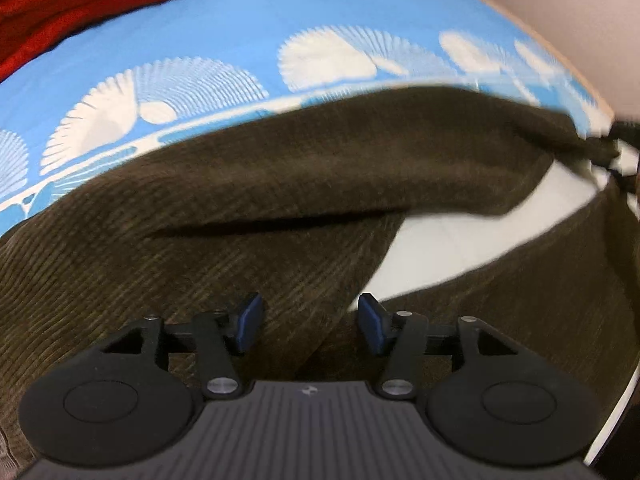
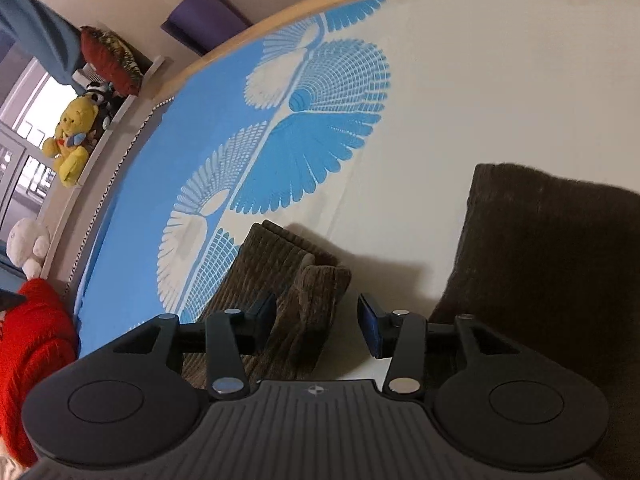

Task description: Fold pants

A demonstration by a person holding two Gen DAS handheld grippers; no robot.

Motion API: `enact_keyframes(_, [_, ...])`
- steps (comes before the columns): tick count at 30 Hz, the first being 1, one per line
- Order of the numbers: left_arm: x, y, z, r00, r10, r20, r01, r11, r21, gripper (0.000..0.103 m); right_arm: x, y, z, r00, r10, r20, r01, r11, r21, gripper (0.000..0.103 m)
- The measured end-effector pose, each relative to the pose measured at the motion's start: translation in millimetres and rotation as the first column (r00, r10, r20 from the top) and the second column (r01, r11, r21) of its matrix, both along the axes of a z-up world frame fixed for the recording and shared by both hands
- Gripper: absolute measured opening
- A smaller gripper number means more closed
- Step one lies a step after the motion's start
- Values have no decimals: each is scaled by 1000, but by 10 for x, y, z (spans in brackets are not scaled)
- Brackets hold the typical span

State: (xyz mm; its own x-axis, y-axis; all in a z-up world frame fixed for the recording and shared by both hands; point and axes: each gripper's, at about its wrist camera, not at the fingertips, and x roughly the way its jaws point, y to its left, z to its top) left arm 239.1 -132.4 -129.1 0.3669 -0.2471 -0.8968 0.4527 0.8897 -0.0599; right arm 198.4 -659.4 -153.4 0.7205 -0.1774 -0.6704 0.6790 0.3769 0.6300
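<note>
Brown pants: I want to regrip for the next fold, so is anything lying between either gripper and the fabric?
Nothing visible does. The left gripper is open right over the brown pants, with only corduroy under its fingers. The right gripper is open too, with the cuffs just ahead of it. The red garment lies off to the side on the bedsheet.

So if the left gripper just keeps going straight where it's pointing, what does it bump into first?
Most likely the brown pants. The left gripper points down at the corduroy, jaws open with nothing between them, and the cloth fills the view ahead. How near it lies is hard to tell.
</note>
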Motion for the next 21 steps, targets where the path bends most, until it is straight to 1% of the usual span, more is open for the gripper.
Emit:
enact_keyframes(1, [-5, -27, -42, 1000, -23, -7, 23, 999, 23, 58, 16, -6, -7, 1000, -7, 5, 7, 1000, 4, 47])
enact_keyframes(2, [-12, -47, -74, 999, -40, -13, 41, 998, 49, 57, 39, -5, 1, 1000, -13, 5, 13, 1000, 4, 38])
enact_keyframes(3, [-14, -62, -103, 999, -48, -9, 49, 996, 79, 40, 70, -9, 6, 1000, -19, 1, 19, 1000, 3, 22])
enact_keyframes(4, [2, -56, -120, 999, -44, -4, 44, 994, 101, 19, 110, -7, 33, 1000, -25, -14, 25, 1000, -4, 16])
enact_keyframes(5, [23, -38, -123, 999, -41, -5, 41, 994, 104, 15, 156, -13, 57, 999, -32, -30, 31, 999, -20, 13])
enact_keyframes(6, [44, -13, -104, 999, -36, -5, 36, 995, 97, 9, 200, -13, 90, 999, -34, -37, 33, 999, -38, 12])
enact_keyframes(8, [78, 41, -45, 1000, -20, 6, 19, 996, 90, 8, 313, -19, 161, 999, -23, -22, 21, 997, -73, 12])
enact_keyframes(10, [83, 79, 26, 1000, -23, 20, 21, 996, 83, 8, 444, -23, 253, 1000, -4, 13, 5, 995, -98, 11])
enact_keyframes(12, [71, 129, 106, 999, -31, 32, 29, 997, 67, 8, 586, -32, 413, 994, 37, 100, -28, 996, -90, 11])
enact_keyframes(13, [69, 147, 130, 999, -33, 34, 31, 998, 57, 8, 631, -23, 541, 984, 64, 167, -51, 995, -82, 11])
enact_keyframes(14, [57, 186, 157, 999, -37, 36, 35, 998, 46, 8, 665, 15, 756, 960, 111, 258, -85, 990, -109, 10])
enact_keyframes(15, [49, 201, 187, 998, -47, 36, 46, 998, 39, 8, 668, 71, 963, 933, 160, 321, -109, 979, -170, 10])
enact_keyframes(16, [24, 202, 209, 998, -62, 33, 61, 998, 33, 8, 620, 176, 1231, 894, 220, 391, -113, 953, -280, 10])
enact_keyframes(17, [0, 224, 215, 996, -84, 24, 84, 996, 26, 8, 537, 255, 1399, 854, 261, 451, -96, 929, -357, 10])
enact_keyframes(18, [-25, 229, 216, 994, -105, 16, 105, 994, 25, 8, 434, 305, 1501, 814, 288, 504, -69, 911, -407, 10])
enact_keyframes(19, [-40, 226, 207, 992, -125, 11, 125, 992, 27, 8, 356, 315, 1528, 811, 287, 509, -42, 898, -439, 10])
enact_keyframes(20, [-71, 231, 206, 988, -152, 1, 152, 988, 30, 8, 330, 276, 1465, 853, 251, 456, -22, 892, -451, 10])
enact_keyframes(21, [-107, 231, 199, 983, -181, -11, 182, 983, 31, 8, 341, 211, 1349, 903, 206, 377, -16, 893, -450, 10])
